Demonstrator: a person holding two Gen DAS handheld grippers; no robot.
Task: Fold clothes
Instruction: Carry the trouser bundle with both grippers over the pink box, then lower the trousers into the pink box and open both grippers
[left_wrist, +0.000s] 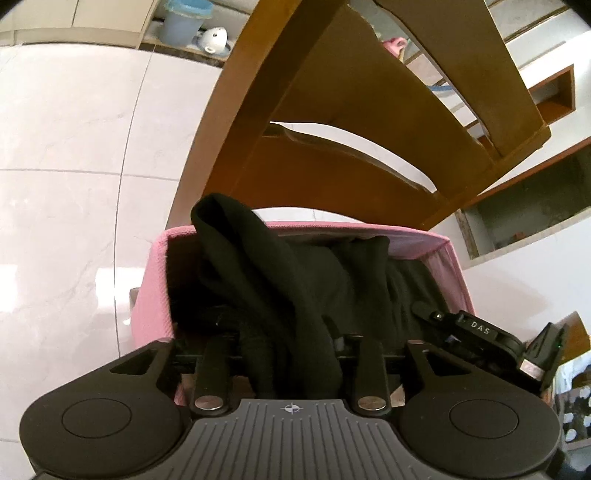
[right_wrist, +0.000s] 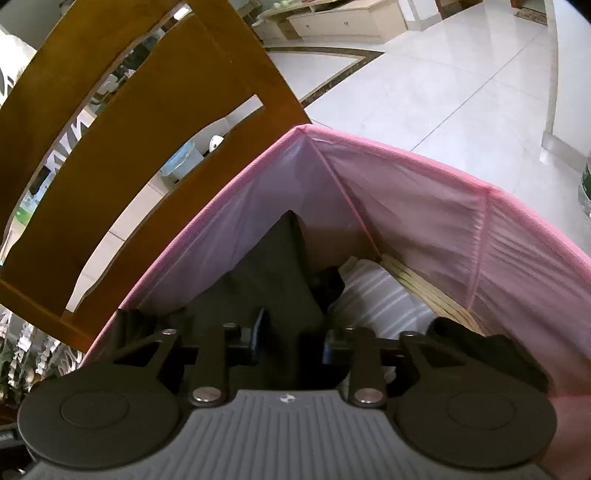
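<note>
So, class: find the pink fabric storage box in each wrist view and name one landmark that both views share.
Left wrist view: the pink fabric storage box sits at lower centre, with black clothing draped over its rim.
Right wrist view: the same box fills the centre and right, seen from inside.
Shared landmark: the wooden chair back behind the box.

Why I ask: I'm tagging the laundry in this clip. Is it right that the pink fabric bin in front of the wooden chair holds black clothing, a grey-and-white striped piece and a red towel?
Not quite: no red towel shows. In the right wrist view the pink fabric bin in front of the wooden chair holds black clothing, a grey-and-white striped piece and something pale yellow against its wall.
</note>
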